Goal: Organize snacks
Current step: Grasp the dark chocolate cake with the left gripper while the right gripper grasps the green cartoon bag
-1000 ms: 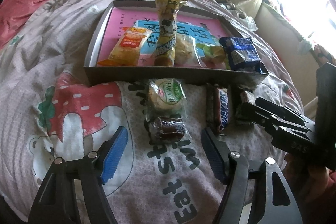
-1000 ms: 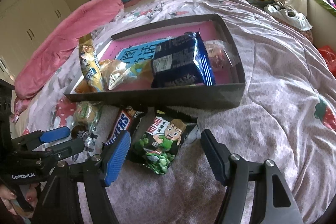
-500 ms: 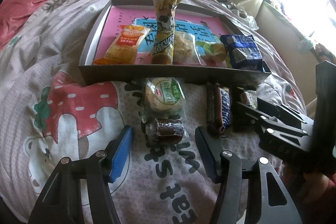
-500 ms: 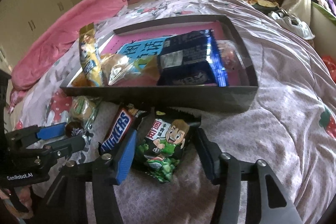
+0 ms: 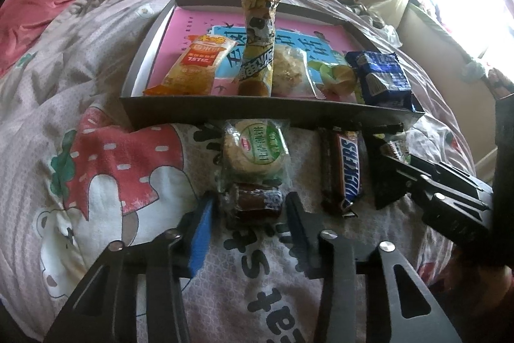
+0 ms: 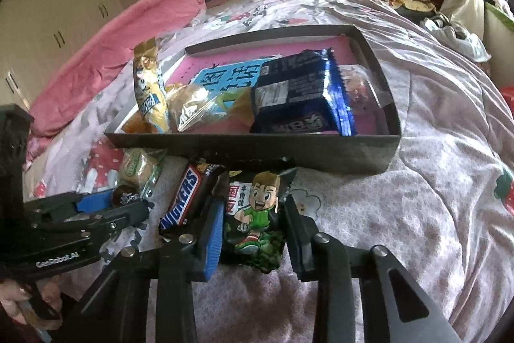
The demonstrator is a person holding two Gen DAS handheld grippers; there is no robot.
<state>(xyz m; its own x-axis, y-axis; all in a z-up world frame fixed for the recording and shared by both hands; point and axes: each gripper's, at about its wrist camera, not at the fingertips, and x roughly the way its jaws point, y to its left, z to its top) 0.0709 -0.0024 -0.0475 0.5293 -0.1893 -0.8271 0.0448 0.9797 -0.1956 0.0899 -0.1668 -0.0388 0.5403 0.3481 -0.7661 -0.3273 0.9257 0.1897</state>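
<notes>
Left jaws: the left gripper stands with its jaws parted to a middling gap, straddling a small brown wrapped sweet on the bed; contact cannot be told.
Right jaws: the right gripper has its jaws narrowed to either side of a dark green cartoon packet, the pads just beside or touching its edges; whether they grip it cannot be told.
Near the jaws: a round green-labelled cake lies just beyond the sweet, and a Snickers bar lies between the two grippers.
Box: the shallow grey box sits on the bedspread beyond the loose snacks.
Done, by my reading: an orange packet, a tall yellow packet, a clear-wrapped pastry and a blue packet already lie in the box.
Left to do: four snacks remain outside it, so roughly half is finished.
Left view only: it shows the orange packet and the sweet between its jaws.
Right view only: it shows the cartoon packet's face and something pinkish in the box's far right corner.
</notes>
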